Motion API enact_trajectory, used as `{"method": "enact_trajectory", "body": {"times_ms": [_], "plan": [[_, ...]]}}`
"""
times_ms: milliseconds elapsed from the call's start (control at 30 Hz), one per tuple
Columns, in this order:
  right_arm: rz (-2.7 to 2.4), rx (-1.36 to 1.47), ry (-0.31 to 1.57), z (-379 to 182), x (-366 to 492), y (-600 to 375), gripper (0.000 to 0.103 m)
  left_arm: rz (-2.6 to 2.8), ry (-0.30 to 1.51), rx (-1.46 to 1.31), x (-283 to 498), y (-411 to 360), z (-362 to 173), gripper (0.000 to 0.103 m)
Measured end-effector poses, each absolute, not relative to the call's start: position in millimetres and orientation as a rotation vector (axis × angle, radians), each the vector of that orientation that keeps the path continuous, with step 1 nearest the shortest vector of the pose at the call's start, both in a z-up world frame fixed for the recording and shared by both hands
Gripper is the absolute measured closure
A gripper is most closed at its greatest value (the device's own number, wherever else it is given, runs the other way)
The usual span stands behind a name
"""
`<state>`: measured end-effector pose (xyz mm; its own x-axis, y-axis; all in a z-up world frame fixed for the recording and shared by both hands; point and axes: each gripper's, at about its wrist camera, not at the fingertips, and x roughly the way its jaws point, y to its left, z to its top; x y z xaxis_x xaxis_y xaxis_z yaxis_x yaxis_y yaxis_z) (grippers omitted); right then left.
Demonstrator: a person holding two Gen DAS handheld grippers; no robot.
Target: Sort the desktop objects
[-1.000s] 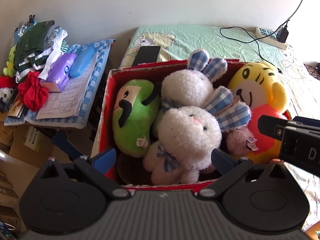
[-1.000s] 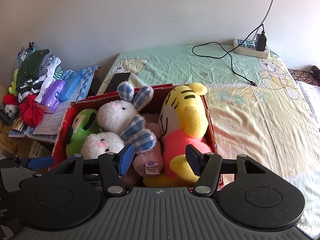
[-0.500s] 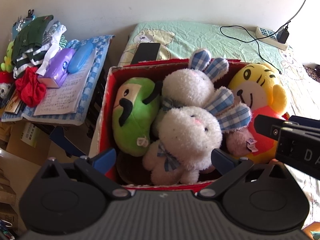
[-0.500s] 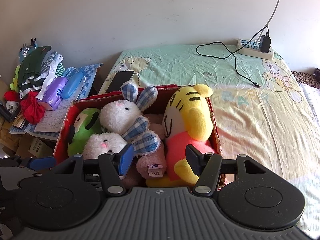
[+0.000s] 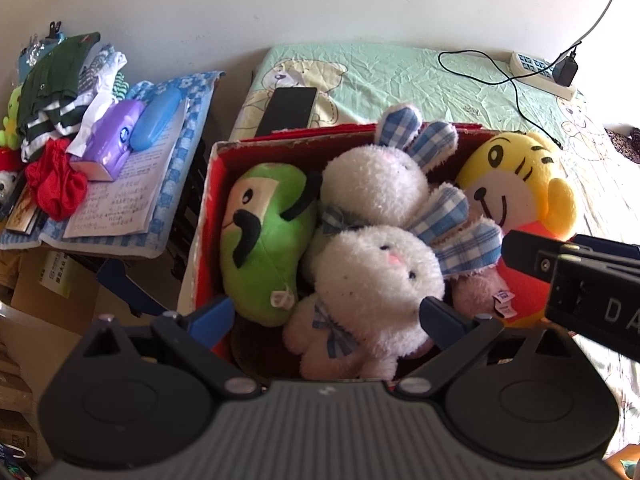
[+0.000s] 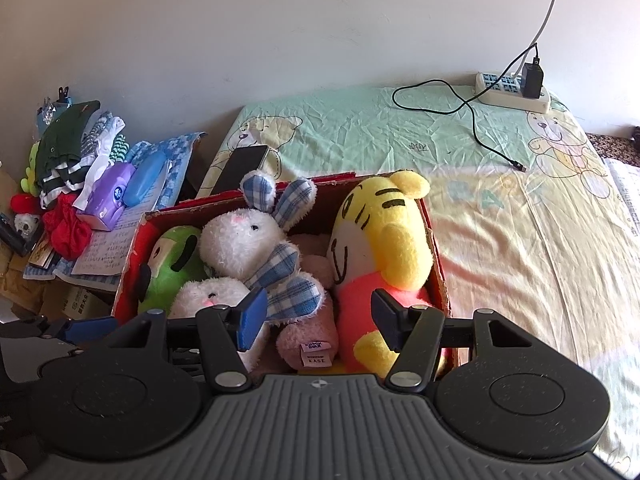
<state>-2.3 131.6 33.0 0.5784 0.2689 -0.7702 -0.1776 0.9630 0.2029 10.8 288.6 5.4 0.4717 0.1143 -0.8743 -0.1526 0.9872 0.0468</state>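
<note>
Left gripper: our left gripper (image 5: 326, 316) hangs over the near edge of the red box (image 5: 208, 216), fingers spread wide and empty, the front white rabbit (image 5: 376, 280) showing between them.
Right gripper: our right gripper (image 6: 316, 316) is also spread wide with nothing in it, over the near right part of the box, above a pink plush (image 6: 308, 336) with a sewn label.
Box: we see the red box (image 6: 132, 248) resting on the bed (image 6: 500, 208), at its left edge, packed full with soft toys.
Toys: a green plush (image 5: 264, 236) lies along the left wall; two white rabbits with blue checked ears sit in the middle, the rear rabbit (image 5: 376, 188) touching the front one; a yellow tiger plush (image 5: 516, 192) in a red top fills the right side.
Bed: we note a black phone (image 5: 288, 110) just behind the box, and a power strip (image 6: 512, 92) with a black cable near the wall.
Desk: to the left, the desk (image 5: 176, 168) with its blue checked cloth carries an open notebook (image 5: 120, 200), a purple tissue pack (image 5: 110, 144), a blue case (image 5: 156, 120), a red cloth (image 5: 56, 184) and piled clothes (image 5: 56, 80).
</note>
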Motion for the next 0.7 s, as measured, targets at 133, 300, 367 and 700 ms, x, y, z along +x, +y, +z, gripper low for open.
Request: {"method": "enact_trajectory", "body": {"times_ms": [133,300,367,700], "plan": [[0.262,0.106,0.918,33.2,-1.0,132.2,0.042,0.165,1.072,-0.05,11.6,290.7,4.9,0.003],[0.255,0.079,0.921,32.8,0.5,134.2,0.042,0.16,1.085,-0.06,12.2,291.8,3.7,0.002],[0.248,0.072,0.923,31.6,1.8,135.0,0.042,0.157,1.088,-0.062,11.7,291.7,1.8,0.002],[0.248,0.065,0.918,33.1,1.5,138.1,0.042,0.126,1.081,-0.064,10.5,287.6,0.8,0.002]]}}
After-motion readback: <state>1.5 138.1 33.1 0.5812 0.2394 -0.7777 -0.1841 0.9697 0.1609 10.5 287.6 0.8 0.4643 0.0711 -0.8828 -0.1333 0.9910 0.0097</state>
